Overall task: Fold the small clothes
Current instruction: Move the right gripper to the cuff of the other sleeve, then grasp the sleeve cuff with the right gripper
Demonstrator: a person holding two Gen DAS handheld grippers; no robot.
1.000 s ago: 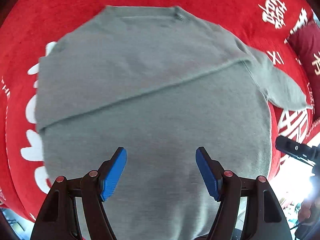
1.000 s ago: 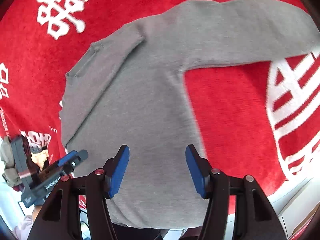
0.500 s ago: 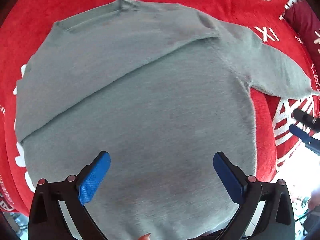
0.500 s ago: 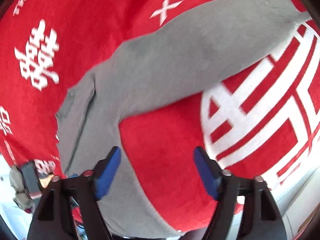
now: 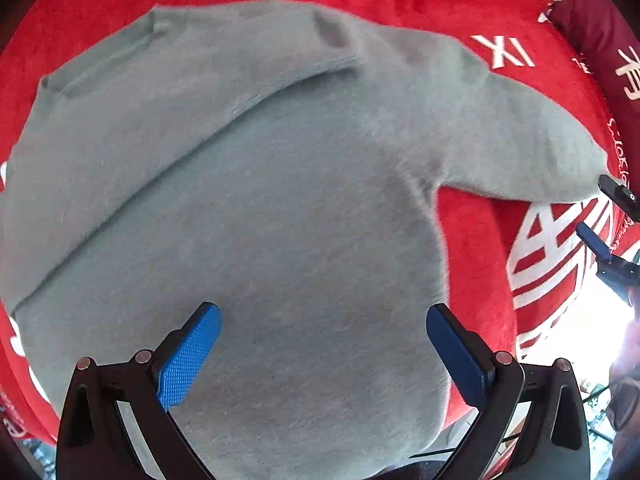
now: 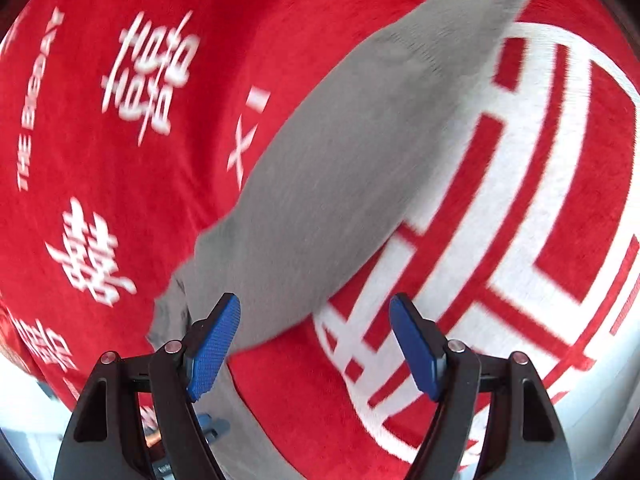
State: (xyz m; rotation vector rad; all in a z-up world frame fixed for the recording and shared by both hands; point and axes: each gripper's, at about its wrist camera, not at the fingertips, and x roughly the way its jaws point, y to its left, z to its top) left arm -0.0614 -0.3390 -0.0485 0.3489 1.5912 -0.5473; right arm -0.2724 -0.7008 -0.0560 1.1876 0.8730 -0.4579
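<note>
Red blanket [image 5: 472, 240] surrounds grey sweater [image 5: 256, 208]; pillow [image 5: 600, 40] nearby.

Left claw [image 5: 322, 354]: black angular arms, silver round screw heads on the knuckles, and bright blue fingers [image 5: 188, 360] with a fine dimpled texture. Right claw [image 6: 316, 350] matches it: black frame, silver rivets, blue textured pads [image 6: 214, 350].

The right hand-held gripper [image 6: 314, 344] has swung off the sweater [image 6: 340, 168] body toward its outstretched sleeve; the left hand-held gripper [image 5: 322, 354] has spread wider.
</note>
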